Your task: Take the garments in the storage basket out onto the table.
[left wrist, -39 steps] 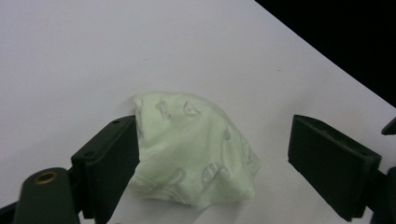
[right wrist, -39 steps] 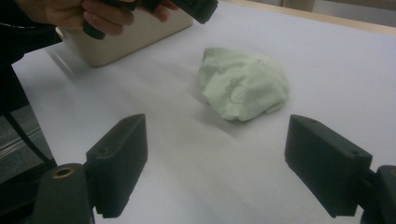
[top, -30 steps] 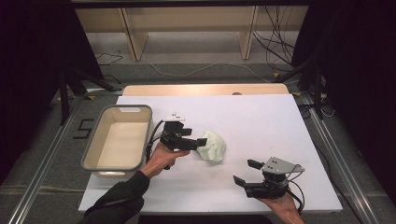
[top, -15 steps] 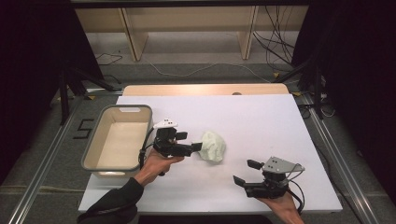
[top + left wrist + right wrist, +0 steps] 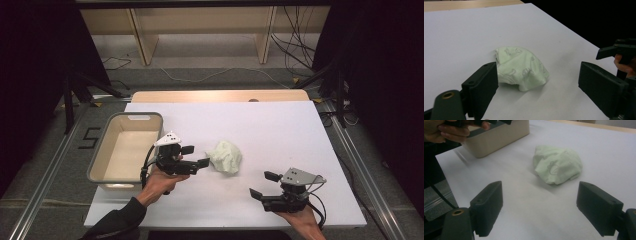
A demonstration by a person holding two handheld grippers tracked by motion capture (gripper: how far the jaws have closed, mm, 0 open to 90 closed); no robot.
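**Left gripper backs off the cloth, jaws spread and empty**

High view: the left gripper [image 5: 196,156] has drawn back toward the beige rectangular plastic bin [image 5: 100,159] since a second ago, when its jaws reached right up to the crumpled pale-green cloth [image 5: 226,157]. Now a narrow strip of white table [image 5: 280,125] shows between jaw tips and cloth. The cloth lies where it lay, near the table's middle, just right of the bin. The right gripper [image 5: 261,185] sits at the near edge as before, well apart from the cloth.

Left gripper view: both black jaws stand wide, nothing between them. The cloth [image 5: 520,67] rests on the table just beyond the left jaw, off centre in the gap.

Right gripper view: jaws spread and empty; the cloth [image 5: 557,164] lies ahead, the bin [image 5: 499,135] beyond it to the left.

My reading: no pinch has been made yet, and the cloth has still to be lifted. The left gripper would need to line up and close in again, probably to carry the cloth to the bin.
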